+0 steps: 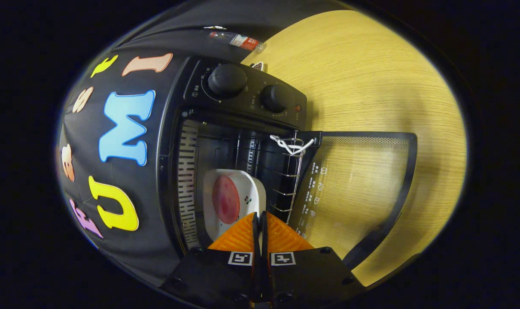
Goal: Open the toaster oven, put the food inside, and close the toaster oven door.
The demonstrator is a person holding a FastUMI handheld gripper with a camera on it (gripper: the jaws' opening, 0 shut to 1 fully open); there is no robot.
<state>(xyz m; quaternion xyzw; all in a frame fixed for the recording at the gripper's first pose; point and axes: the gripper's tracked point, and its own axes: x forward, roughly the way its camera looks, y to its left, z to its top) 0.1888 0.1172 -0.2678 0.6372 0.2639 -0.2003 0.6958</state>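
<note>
Black toaster oven (242, 128), glass door (363, 180) open, pink food (225, 199) in white dish (253, 189) inside.

Small white marks and icons run down the oven door (354, 189) glass and ring the knobs (226, 80), too small to read.

I see a black metal toaster oven (225, 128) w/ two black round knobs (226, 80), white dial marks and a small red lamp (298, 108). Its glass door (363, 180) has a black frame, dotted top band, white icons. The white dish (251, 189) holds a pinkish-red round slice (225, 199) and has a small red-green sprig print. The table (371, 77) is pale yellow wood grain.
</note>
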